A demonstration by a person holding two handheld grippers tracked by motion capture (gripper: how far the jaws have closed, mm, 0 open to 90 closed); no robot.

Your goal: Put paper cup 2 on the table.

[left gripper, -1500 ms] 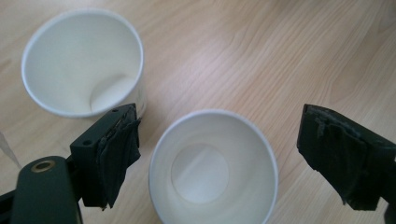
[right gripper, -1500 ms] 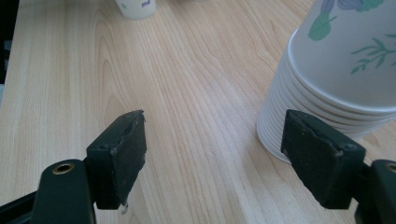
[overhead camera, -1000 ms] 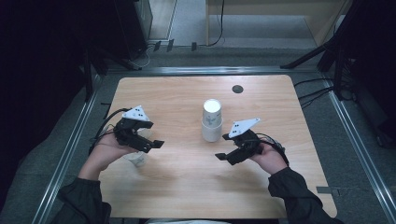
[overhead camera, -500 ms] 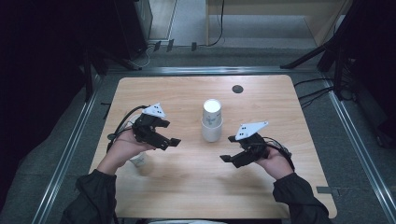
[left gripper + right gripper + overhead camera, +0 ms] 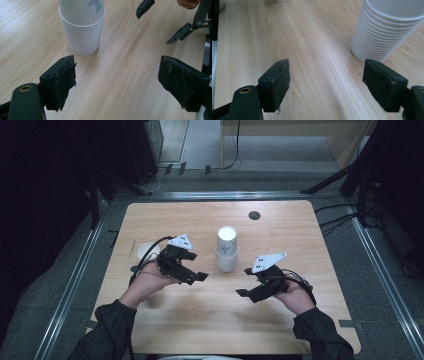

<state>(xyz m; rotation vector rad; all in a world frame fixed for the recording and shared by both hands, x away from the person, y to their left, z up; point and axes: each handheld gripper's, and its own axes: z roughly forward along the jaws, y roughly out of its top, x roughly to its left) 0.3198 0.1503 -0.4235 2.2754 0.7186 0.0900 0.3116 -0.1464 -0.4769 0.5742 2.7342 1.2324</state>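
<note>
A stack of paper cups point(image 5: 226, 251) stands upright near the middle of the wooden table point(image 5: 300, 235), nested one in another, the top cup printed with small leaf shapes; its open mouth looks white inside and I cannot tell whether anything lies in it. From the stack, the left gripper point(image 5: 192, 276) sits at about eight o'clock and the right gripper point(image 5: 247, 293) at about five o'clock, both near the stack and touching nothing. A single white cup point(image 5: 148, 251) stands at nine o'clock from the stack, beyond the left hand point(image 5: 150, 282), and seems empty.

In the left gripper view the stack's ribbed rims point(image 5: 82, 37) rise at eleven o'clock ahead of the jaws, which stand wide apart with bare wood between them. In the right gripper view the stack point(image 5: 384, 32) lies at one o'clock, just past the jaw on that side; these jaws also gape with nothing between.
</note>
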